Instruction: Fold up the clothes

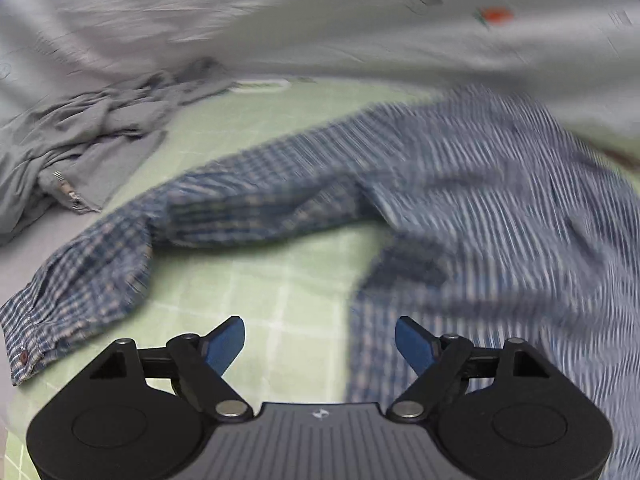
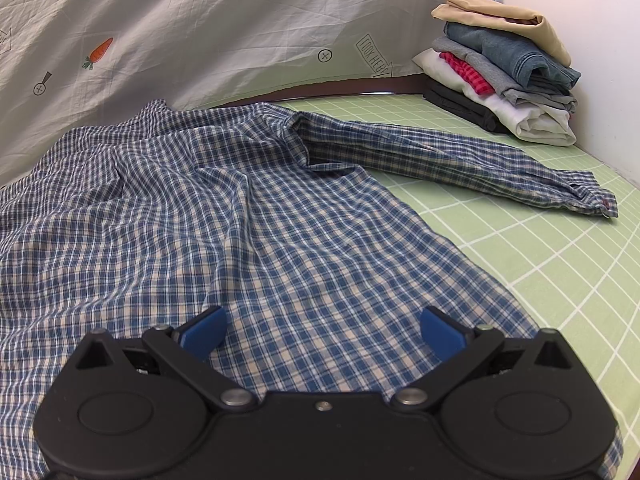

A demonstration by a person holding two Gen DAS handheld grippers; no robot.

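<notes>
Pale green bedsheet with a white grid [image 2: 560, 264] covers the work surface. Behind it hangs a wrinkled grey-white cloth printed with carrots and arrow doodles [image 2: 200, 20].

Blue-and-white checked long-sleeve shirt [image 2: 248, 216] lies spread on the green sheet, rumpled, creases running through the body. In the right wrist view one sleeve stretches out to the right, cuff flat on the sheet. In the left wrist view the other sleeve [image 1: 132, 240] runs out to the left, buttoned cuff at its end; the shirt body there is motion-blurred.

Crumpled grey garment with a zip [image 1: 88, 140] sits at the far left edge of the sheet, apart from the shirt sleeve.

Stack of folded clothes [image 2: 504, 64] sits in the far right corner against the wall: beige on top, then denim blue, grey, red check, white, black at the bottom.

Right gripper [image 2: 322, 334]: blue fingers spread wide, empty, above the shirt's lower body. Left gripper [image 1: 320, 344]: fingers spread wide, empty, over bare sheet just beside the shirt's edge.
</notes>
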